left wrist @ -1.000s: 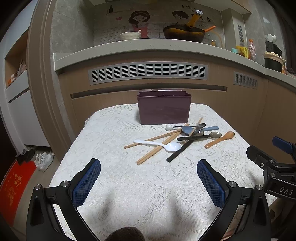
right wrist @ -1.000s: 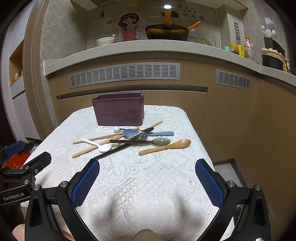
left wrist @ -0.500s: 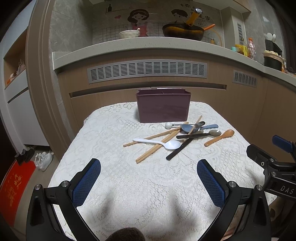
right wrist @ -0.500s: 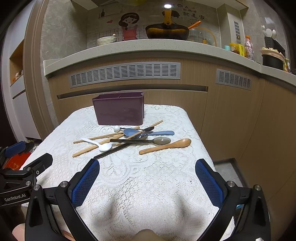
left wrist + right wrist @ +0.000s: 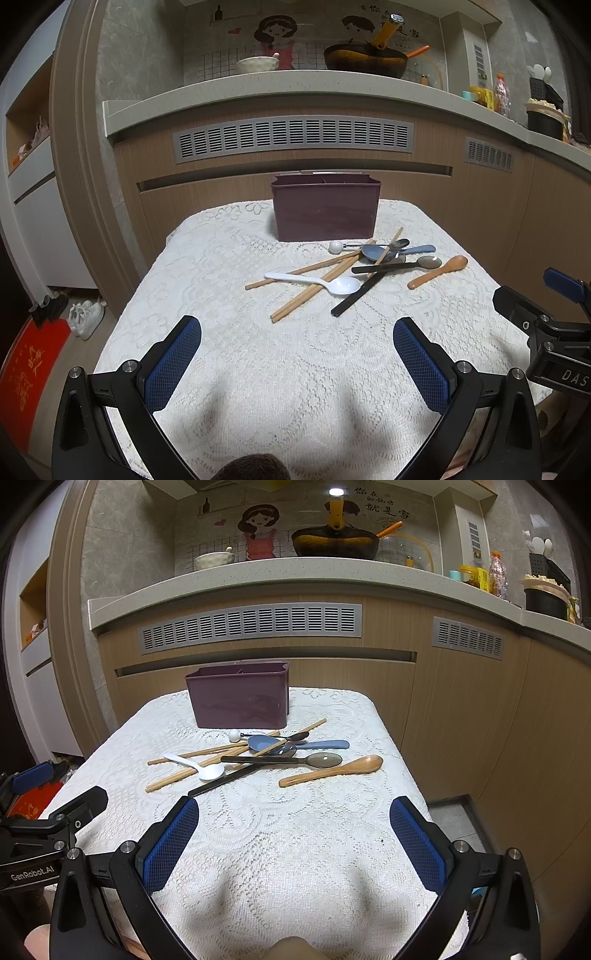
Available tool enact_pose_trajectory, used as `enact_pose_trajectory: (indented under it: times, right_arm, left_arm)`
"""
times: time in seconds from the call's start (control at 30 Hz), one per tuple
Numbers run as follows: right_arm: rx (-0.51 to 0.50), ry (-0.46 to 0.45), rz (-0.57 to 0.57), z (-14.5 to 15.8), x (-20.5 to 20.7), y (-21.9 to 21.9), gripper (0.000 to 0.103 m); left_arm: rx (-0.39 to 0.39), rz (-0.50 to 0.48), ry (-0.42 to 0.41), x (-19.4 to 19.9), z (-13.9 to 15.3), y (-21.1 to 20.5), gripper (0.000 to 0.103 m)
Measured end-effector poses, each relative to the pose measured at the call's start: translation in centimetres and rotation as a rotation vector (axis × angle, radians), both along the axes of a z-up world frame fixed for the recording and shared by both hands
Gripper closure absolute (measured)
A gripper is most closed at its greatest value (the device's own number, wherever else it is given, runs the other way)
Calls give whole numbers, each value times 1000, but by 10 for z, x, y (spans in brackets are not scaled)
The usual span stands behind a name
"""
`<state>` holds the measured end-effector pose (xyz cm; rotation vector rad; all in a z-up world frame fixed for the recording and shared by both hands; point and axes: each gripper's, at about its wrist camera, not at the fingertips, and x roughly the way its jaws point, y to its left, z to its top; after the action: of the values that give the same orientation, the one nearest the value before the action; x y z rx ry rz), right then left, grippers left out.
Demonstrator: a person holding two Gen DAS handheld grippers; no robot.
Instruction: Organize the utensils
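Nothing is picked up yet, so the sorting looks to be at its very start: every utensil lies loose on the lace-covered bench (image 5: 229,354), and the step in hand reads as the approach before a first pick. In the left wrist view, the left gripper (image 5: 297,363) fills the bottom of the frame with its jaws spread wide, blue pads far apart, holding and touching nothing, the cloth bare between them. Above it at frame centre the utensils sit in a crossed heap: a white plastic spoon (image 5: 317,282) lies furthest left, over light wooden chopsticks (image 5: 314,286); a flat black utensil handle (image 5: 360,290) slants down beside them; a small white-balled metal utensil (image 5: 337,246) and a blue-grey spoon (image 5: 373,252) sit just in front of the dark purple rectangular plastic holder (image 5: 327,212), which stands upright at the far edge of the bench; a dark translucent spoon (image 5: 428,262) and a rounded wooden spoon (image 5: 441,271) lie at the right. In the right wrist view, the right gripper (image 5: 293,843) likewise has its jaws fully apart and empty, low in the frame and well short of the heap. The wooden spoon lies apart from the tangle on the right side, so it seems the easiest first grasp for the right gripper; the next move calls for advancing over one handle, lowering onto the cloth and closing across it, then carrying it to the holder. The overlapped chopsticks will likely shift if neighbours are lifted first.
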<state>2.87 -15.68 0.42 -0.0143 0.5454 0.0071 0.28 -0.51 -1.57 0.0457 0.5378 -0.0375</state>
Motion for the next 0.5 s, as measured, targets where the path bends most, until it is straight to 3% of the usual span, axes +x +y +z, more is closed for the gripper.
enact_pose_trajectory:
  times: [0.5]
  right_arm:
    - [1, 6, 8, -1, 1, -1, 0]
  left_arm:
    - [0, -5, 6, 1, 0, 1, 0]
